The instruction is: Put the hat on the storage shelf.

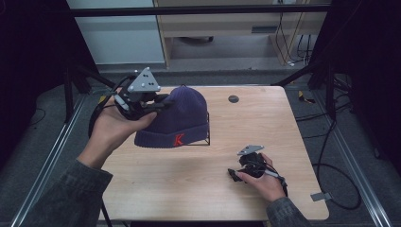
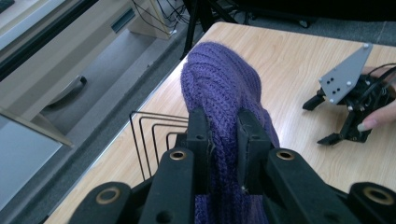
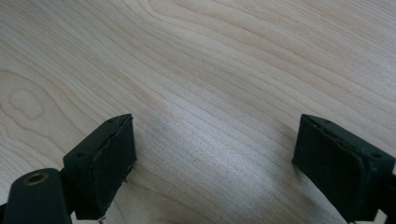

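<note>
Left gripper [image 1: 158, 105] pinches a purple knit beanie [image 1: 182, 118] near the desk's [image 1: 265, 123] far-left corner.

Its jaws are clenched on a fold at the beanie's crown, the cuff with a red K facing the near edge; the beanie sits over a black wire rack [image 2: 149, 140] close to the left edge. The right gripper [image 1: 235, 174] rests low near the near-right corner, jaws released and wide apart over bare wood, nothing between them.
</note>
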